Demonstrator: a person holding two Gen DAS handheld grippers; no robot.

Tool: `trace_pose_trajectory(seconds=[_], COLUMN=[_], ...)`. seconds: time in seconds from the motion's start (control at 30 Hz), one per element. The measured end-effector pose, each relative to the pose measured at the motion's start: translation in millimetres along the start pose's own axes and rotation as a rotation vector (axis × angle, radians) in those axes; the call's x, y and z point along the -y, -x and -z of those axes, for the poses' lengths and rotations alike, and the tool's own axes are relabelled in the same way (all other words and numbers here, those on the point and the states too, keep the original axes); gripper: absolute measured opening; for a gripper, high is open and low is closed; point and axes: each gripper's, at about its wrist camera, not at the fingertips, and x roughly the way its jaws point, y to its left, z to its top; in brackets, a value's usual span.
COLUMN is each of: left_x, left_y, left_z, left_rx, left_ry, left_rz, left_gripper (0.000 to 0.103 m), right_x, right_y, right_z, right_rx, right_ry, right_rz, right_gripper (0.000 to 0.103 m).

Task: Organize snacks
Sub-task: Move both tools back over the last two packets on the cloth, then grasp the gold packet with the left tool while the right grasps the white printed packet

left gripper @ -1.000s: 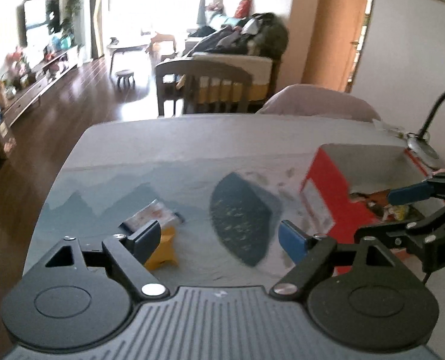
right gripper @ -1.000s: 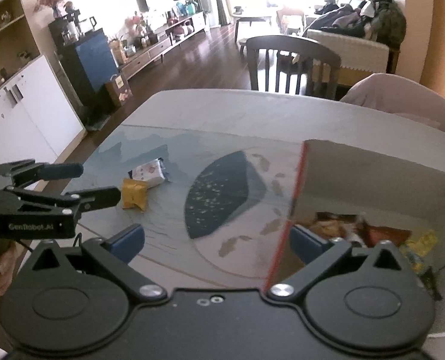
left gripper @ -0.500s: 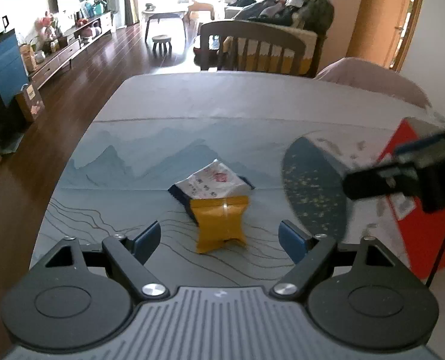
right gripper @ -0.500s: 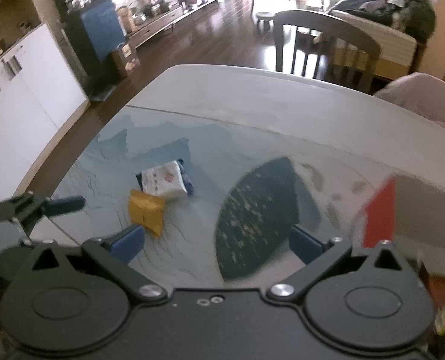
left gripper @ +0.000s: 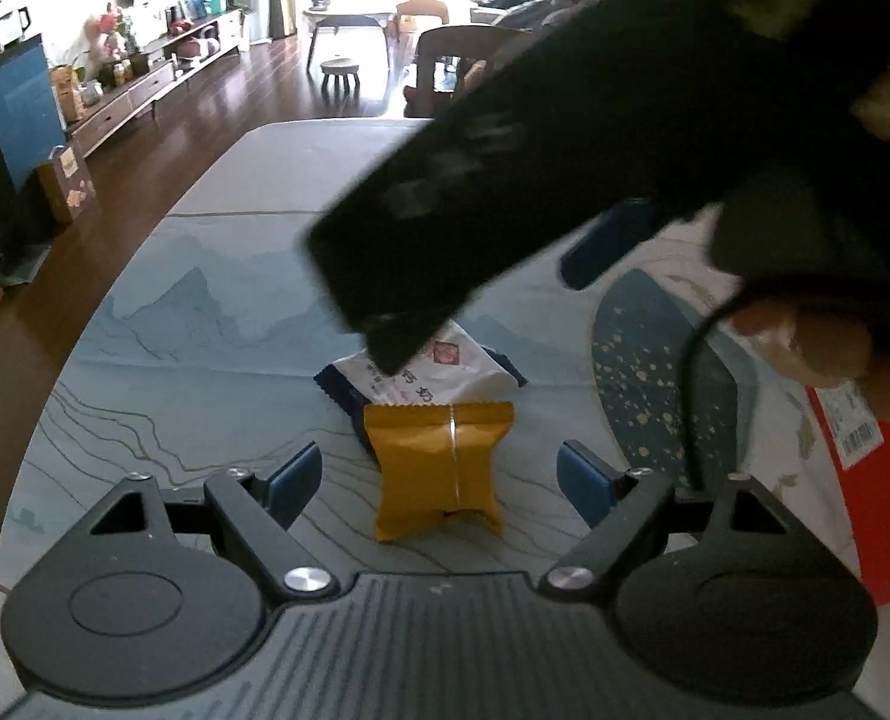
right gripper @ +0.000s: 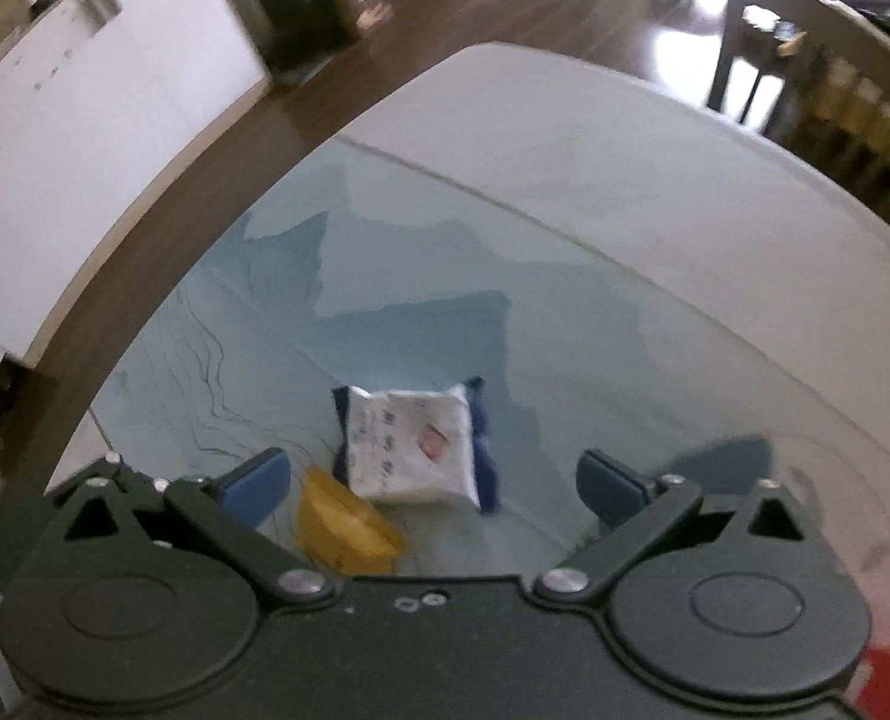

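Left wrist view shows the left gripper (left gripper: 439, 474) with jaws spread and empty, low over the table (left gripper: 301, 144), the yellow snack packet (left gripper: 439, 468) lying between its blue fingers (left gripper: 292, 480) without touching them. Just behind it, touching its far end, lies the white snack packet (left gripper: 445, 369). The right gripper (right gripper: 433, 480) reaches across from the red box (left gripper: 883, 510) at the table's right edge; its jaws too are spread and empty, framing the white packet in the right wrist view. Both packets sit toward the table's left edge on the blue mat (left gripper: 205, 324). The step looks like a pickup approach. Next, each gripper must descend, close on its own packet without dragging the neighbour, then carry it to the box.
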Motion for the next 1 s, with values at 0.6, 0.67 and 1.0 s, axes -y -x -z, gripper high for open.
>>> trace_pose_trajectory(seconds=[0.6,0.67,1.0], left_x=[15.4,17.8,16.4], left_y=[-13.3,-11.6,-8.6], left_z=[6.2,6.5,8.3], left_rx=[-0.034,-0.034,-0.043], left_ry=[-0.032,-0.037,-0.067], left_rz=[-0.062,-0.061,-0.027], left_gripper=[0.060,0.057,0.044], right_x=[-19.8,-23.9,-16.4], right_y=[-54.9,-55.2,-44.6], right_z=[-17.5,-15.6,-8.2], right_rx=[-0.105,-0.101,-0.065], right_ry=[0.124,0.153,0.089], right_rz=[0.033,0.060,0.060], right_gripper=[0.082,0.077,0.055])
